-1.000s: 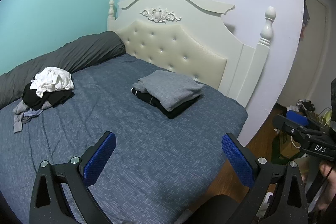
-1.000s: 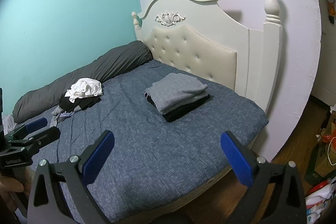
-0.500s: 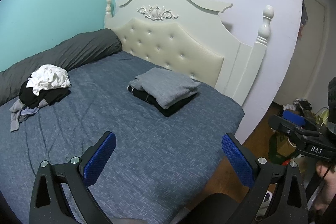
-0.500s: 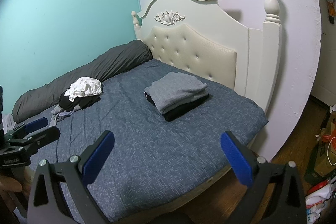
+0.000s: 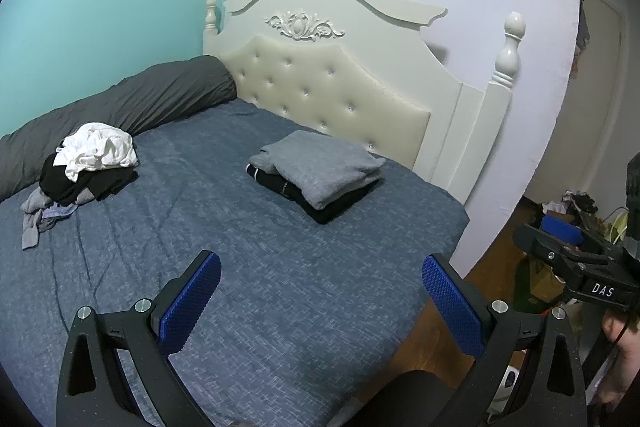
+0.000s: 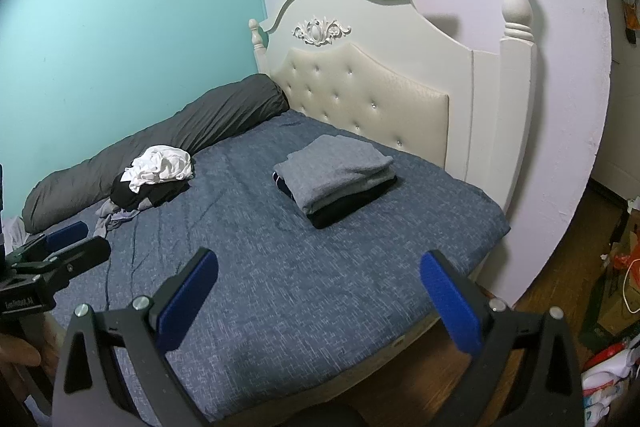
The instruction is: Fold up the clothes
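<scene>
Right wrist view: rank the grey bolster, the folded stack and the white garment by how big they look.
1. grey bolster, longest by far.
2. folded stack.
3. white garment, smallest; it lies slightly farther away, so unsure.

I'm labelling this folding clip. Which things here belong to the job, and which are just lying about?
Job:
- unfolded heap of white, black and grey clothes
- folded stack, grey knit on black garments
- blue-padded left gripper and right gripper, both open, empty

Lying about:
- long dark grey bolster pillow
- cream tufted headboard
- floor clutter
</scene>
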